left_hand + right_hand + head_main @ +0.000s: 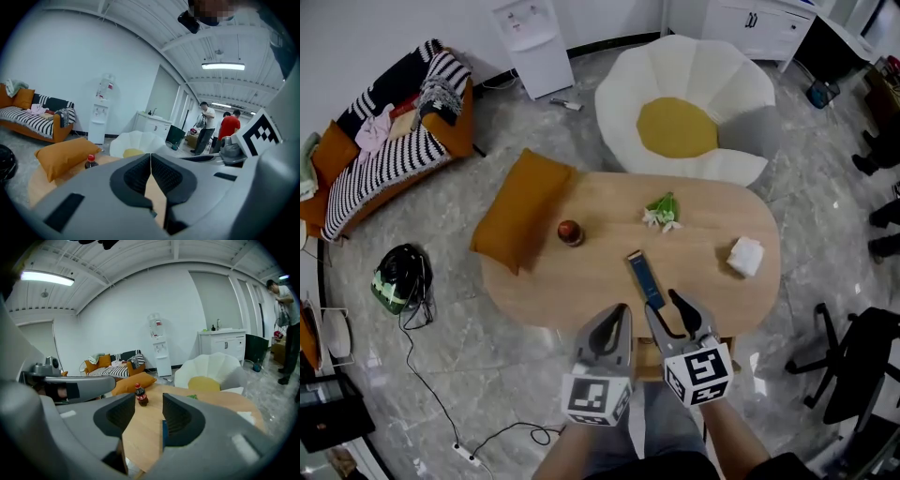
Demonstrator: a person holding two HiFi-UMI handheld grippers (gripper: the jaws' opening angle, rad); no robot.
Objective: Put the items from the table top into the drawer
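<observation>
1. An orange cushion (522,208) lies at the 9 o'clock end of the wooden surface (712,291), hanging partly over its edge.
2. Just right of the cushion, at about 10 o'clock from my hands, a small cola bottle (570,232) with a red cap stands upright, well apart from the other items.
3. My left gripper (621,309) is over the near edge of the surface at 6 o'clock. Its own view shows the fingers (136,176) pressed together with nothing between them.
4. A flat blue strip (645,277) lies on the surface, running from 11 o'clock down to 5 o'clock. Its near end is just ahead of my right gripper, at the inner edge of one finger.
5. My right gripper (666,305) sits just beside the left one. Its fingers (180,416) stand wide, with bare wood showing in the gap and nothing gripped.
6. A green-and-white flower sprig (662,212) lies beyond the strip at 12 o'clock.
7. A crumpled white tissue (745,255) rests near the 3 o'clock end.
</observation>
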